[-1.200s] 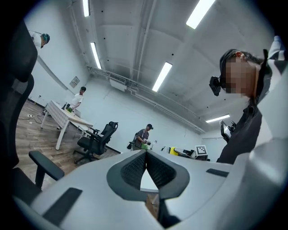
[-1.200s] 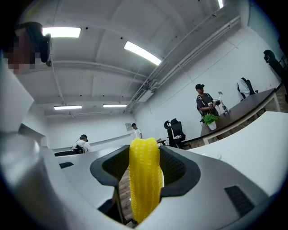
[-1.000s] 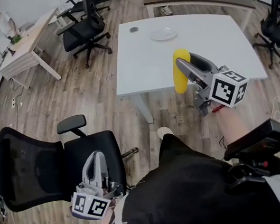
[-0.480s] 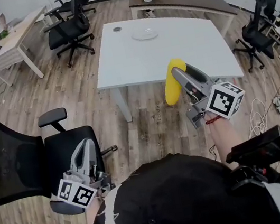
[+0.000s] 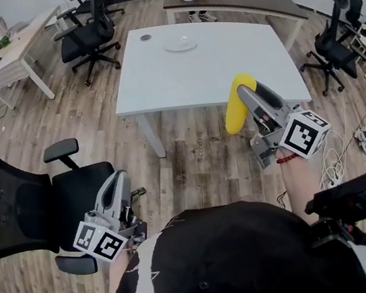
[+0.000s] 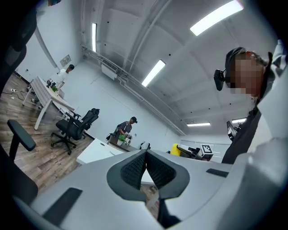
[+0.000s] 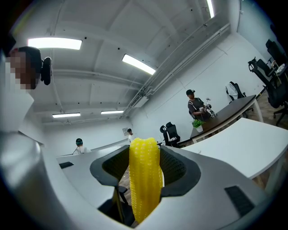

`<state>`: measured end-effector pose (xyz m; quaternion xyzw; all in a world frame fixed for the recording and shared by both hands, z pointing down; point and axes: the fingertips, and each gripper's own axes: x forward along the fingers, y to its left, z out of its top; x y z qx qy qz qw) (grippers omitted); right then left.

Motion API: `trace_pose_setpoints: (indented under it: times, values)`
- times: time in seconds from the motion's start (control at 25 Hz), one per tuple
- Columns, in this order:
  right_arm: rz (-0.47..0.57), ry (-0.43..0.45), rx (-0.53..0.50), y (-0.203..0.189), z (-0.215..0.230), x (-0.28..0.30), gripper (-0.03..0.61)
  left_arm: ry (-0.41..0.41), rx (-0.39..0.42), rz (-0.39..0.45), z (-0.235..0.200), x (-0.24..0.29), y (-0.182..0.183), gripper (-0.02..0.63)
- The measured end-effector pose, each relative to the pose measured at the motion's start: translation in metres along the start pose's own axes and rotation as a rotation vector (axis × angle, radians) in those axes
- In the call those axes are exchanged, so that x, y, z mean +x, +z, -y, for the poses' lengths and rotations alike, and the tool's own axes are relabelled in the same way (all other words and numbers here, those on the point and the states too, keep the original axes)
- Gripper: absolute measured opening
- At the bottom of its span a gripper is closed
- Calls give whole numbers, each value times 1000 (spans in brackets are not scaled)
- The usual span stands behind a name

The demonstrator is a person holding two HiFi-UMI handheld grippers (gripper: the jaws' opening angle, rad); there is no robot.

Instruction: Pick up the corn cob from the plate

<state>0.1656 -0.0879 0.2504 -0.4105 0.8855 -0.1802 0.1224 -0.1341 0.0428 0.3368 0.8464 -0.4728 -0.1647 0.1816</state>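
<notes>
Left gripper [image 5: 120, 182]: jaws pressed together, nothing between them, low beside the office chair [image 5: 35, 203]. Right gripper [image 5: 246, 90]: jaws pinching the corn cob [image 5: 235, 110], raised at the table's [image 5: 158, 87] near edge. The plate [image 5: 181, 46] lies at its far side.

White table [image 5: 223, 58], black office chair [image 5: 11, 204], wood floor [image 5: 91, 102]

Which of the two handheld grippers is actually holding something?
The right gripper: its jaws are shut on a yellow corn cob. The left gripper has its jaws pressed together with nothing between them.
</notes>
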Motion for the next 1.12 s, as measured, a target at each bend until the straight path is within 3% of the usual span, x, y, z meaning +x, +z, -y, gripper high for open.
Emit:
trace_pose_setpoints:
  times: [0.32,1.12]
  values:
    - [18,-3,5,25,40,-46,219,-1,-11,-17,54,34,-27,14]
    - [-52,67,-5,35,131,-132,219,75,7,-15,166,77,-107,14]
